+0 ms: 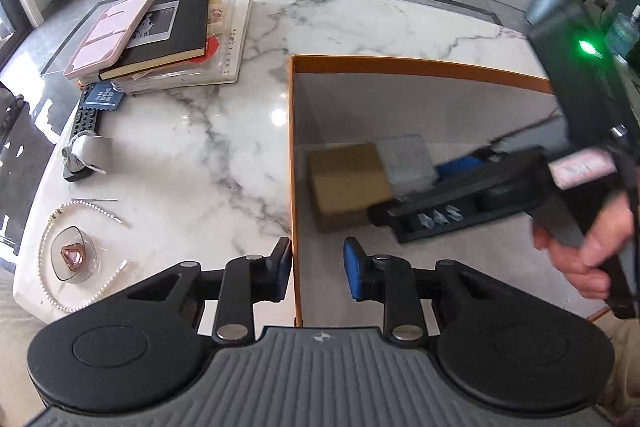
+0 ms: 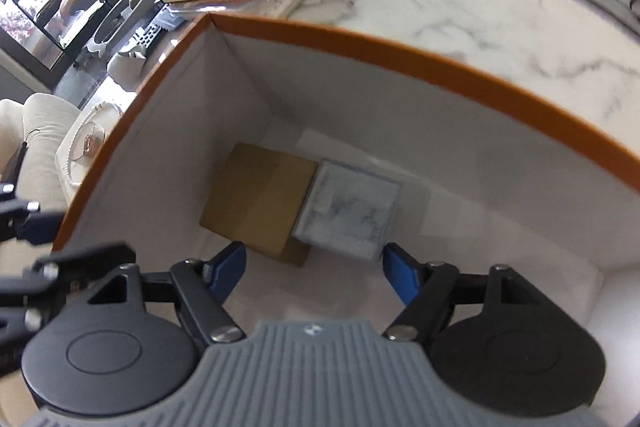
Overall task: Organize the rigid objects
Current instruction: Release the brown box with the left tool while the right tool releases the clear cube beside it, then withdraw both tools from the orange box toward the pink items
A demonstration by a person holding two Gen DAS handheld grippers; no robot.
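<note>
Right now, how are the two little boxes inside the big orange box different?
The brown cardboard box is plain tan, while the marbled box is white with grey veins. The brown cardboard box looks somewhat larger and sits nearer the corner; the marbled box sits to its right. Both rest side by side on the floor of the orange box.

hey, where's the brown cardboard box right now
The brown cardboard box sits on the floor of the orange-rimmed bin, in its far left corner as the right wrist view shows it, with the marbled grey box right beside it.
</note>
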